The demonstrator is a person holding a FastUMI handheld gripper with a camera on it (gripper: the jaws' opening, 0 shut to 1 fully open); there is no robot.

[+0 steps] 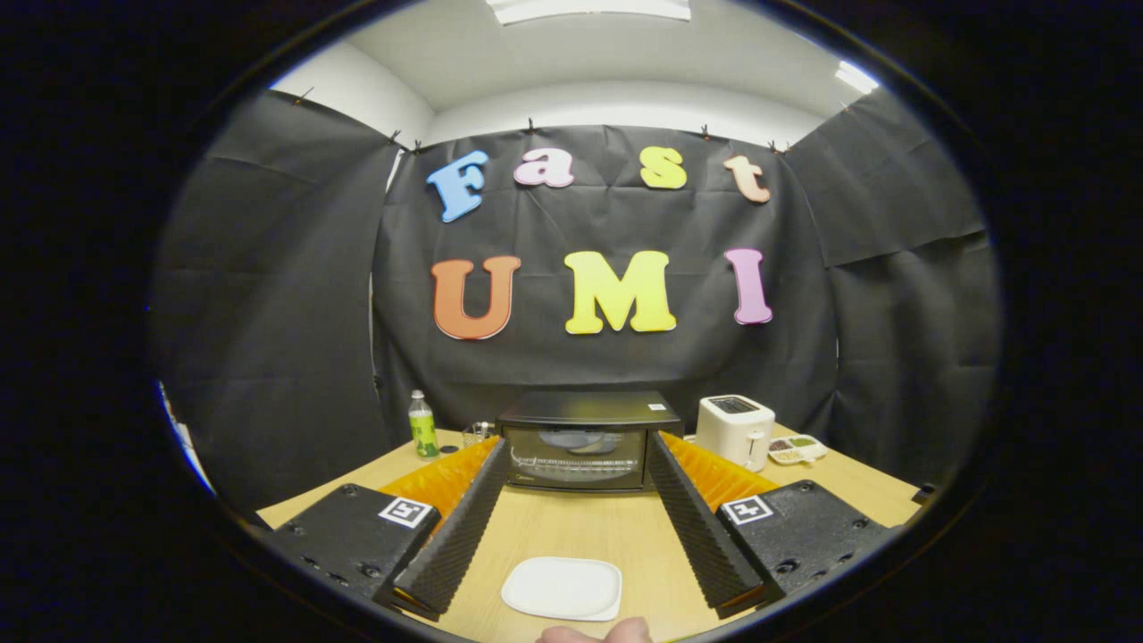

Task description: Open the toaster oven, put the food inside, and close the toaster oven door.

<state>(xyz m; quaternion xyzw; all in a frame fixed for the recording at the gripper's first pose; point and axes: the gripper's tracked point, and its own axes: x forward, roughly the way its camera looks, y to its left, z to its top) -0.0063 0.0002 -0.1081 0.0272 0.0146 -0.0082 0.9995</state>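
Claw point(571, 527) released, empty | toaster oven point(585, 439) frame centre, door closed, rigid, glass fragile: grip top door edge | plate point(563, 588) lower centre on counter point(625, 531), slippery

Light wooden table point(580, 527) carries all items. Landmark: black toaster oven point(585, 439), standing at the table's far side with its glass door closed. Left of the oven: green-labelled bottle point(422, 425), upright, and nearer the oven a small clear glass point(476, 433). Right of the oven: white toaster point(735, 430), just beside it; further right, a small divided dish point(796, 449) with contents in its compartments. In front of the oven, well apart: a flat white plate point(563, 588), nothing on it.
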